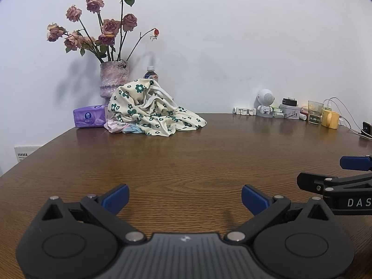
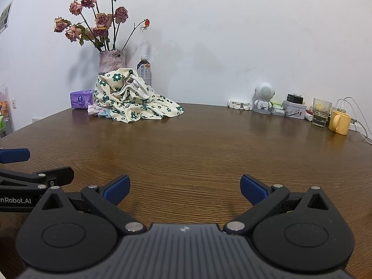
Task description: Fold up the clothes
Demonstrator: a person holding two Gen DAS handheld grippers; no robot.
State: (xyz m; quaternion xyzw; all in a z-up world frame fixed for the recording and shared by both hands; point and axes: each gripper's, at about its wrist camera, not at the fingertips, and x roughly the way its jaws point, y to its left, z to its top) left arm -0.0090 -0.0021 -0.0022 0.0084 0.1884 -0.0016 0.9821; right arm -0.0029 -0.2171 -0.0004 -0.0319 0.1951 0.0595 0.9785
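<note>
Gaping wide, empty: both tongs (image 1: 185, 196) (image 2: 184, 187) over woodgrain table (image 1: 186, 153); crumpled floral cloth (image 1: 153, 109) far.

The left gripper (image 1: 185, 197) and the right gripper (image 2: 184, 189) look alike: matte black bodies with round discs, silver screws, a ribbed grey centre plate, and blue pads (image 2: 117, 189) on the fingers. White lettering marks their sides.
</note>
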